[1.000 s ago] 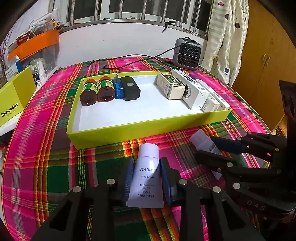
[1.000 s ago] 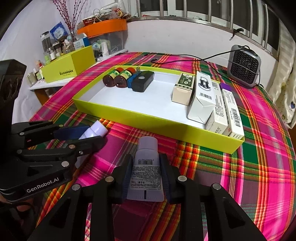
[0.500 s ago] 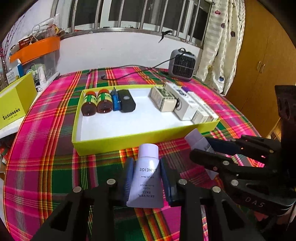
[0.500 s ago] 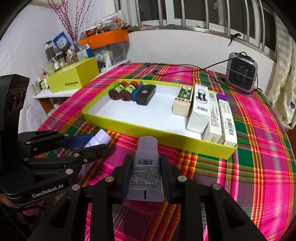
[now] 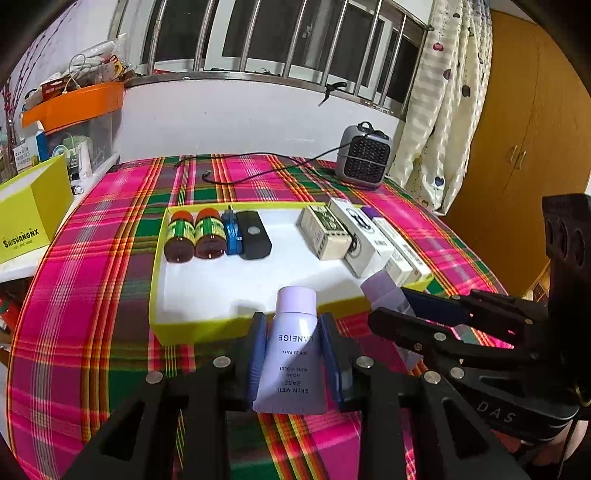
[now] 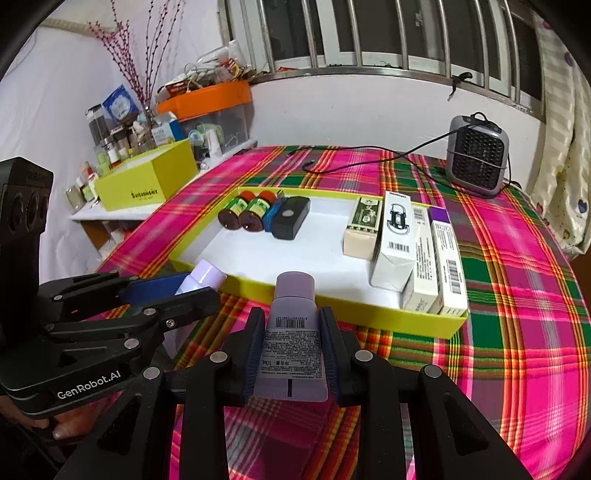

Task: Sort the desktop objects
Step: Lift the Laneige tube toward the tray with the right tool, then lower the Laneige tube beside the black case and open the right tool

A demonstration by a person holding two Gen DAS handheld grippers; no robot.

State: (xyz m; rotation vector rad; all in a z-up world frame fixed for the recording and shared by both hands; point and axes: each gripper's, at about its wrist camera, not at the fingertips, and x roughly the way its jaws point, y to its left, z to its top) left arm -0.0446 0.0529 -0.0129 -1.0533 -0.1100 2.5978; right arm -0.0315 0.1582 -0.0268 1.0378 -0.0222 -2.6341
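Both tubes have risen above the yellow tray's (image 5: 192,330) near wall; left gripper (image 5: 291,354) clamps the LANEIGE tube (image 5: 291,365), right gripper (image 6: 290,350) clamps the barcode tube (image 6: 291,347).

A lived-in home room: plaid tablecloth (image 5: 92,295), patterned curtain (image 5: 436,110), wooden wardrobe (image 5: 524,129), barred window (image 6: 369,33) and a cluttered side shelf (image 6: 122,147) (jars, boxes, dried twigs).

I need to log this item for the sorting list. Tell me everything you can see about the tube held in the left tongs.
The lavender tube is soft-looking plastic with a paler lilac cap pointing toward the yellow tray. Its print reads LANEIGE, SKIN VEIL BASE, upside down to the camera. The left tongs are shut on its body, blue pads pressing both sides. It is held above the plaid cloth, the crimped end nearest the camera.
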